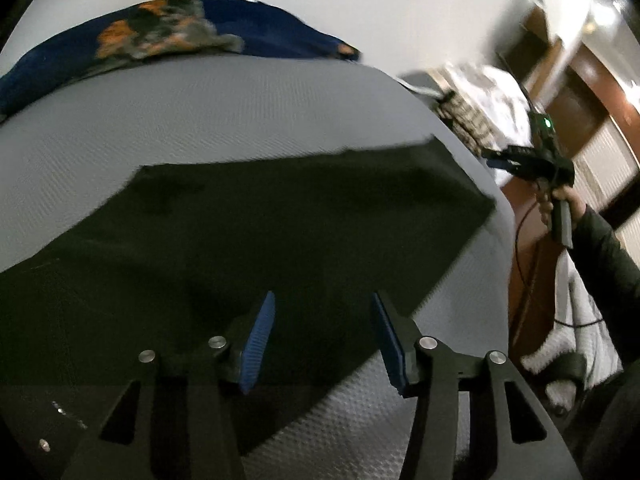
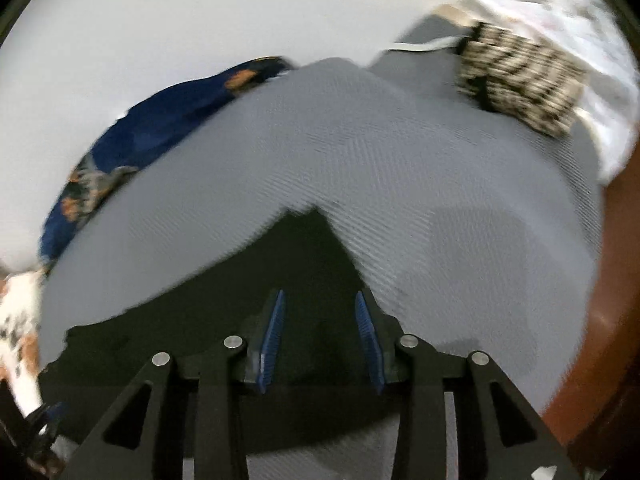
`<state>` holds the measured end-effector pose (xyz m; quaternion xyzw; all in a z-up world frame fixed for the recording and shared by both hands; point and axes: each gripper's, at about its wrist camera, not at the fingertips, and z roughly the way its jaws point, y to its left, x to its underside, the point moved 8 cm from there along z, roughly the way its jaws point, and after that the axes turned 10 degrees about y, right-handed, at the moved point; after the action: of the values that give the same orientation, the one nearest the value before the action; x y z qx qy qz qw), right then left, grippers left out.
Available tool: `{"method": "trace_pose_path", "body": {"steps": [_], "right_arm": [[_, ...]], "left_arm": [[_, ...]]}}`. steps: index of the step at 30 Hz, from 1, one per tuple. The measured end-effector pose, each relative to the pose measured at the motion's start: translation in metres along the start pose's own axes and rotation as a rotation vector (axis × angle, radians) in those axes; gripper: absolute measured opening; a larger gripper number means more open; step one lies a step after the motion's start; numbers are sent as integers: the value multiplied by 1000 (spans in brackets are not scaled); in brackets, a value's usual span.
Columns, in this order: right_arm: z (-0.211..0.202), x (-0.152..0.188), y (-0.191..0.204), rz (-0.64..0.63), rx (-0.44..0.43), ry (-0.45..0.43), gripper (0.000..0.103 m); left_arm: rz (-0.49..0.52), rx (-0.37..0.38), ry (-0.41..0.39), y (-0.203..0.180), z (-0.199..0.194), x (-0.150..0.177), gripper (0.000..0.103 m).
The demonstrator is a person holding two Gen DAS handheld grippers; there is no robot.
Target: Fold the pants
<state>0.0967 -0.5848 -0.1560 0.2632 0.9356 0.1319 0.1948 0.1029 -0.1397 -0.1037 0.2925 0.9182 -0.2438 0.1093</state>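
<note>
Pants (image 1: 280, 216): dark, folded flat on the grey textured bed surface (image 1: 224, 120), edges straight, one corner pointing toward the far side in the right wrist view

Left gripper (image 1: 323, 340): blue-padded fingers (image 1: 258, 344) parted, nothing between them, hanging above the near edge of the pants, no contact visible

Right gripper (image 2: 320, 340): fingers (image 2: 272, 340) also released, gap empty, above the corner of the pants. Also visible at the right edge of the left wrist view, held by a hand (image 1: 560, 204) in a dark sleeve, off past the bed edge

Both views motion-blurred

Blue cloth with orange print (image 1: 168, 36) along the far edge of the bed, well apart from the pants. Black-and-white patterned item (image 2: 520, 84) at the far right corner, white bedding (image 2: 560, 20) just behind it
</note>
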Motion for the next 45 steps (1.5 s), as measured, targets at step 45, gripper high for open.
{"method": "trace_pose_path", "body": {"steps": [45], "right_arm": [[87,-72,-4,36,103,26,6]], "left_arm": [[-457,-281,-122,169,-16,-6,51]]}}
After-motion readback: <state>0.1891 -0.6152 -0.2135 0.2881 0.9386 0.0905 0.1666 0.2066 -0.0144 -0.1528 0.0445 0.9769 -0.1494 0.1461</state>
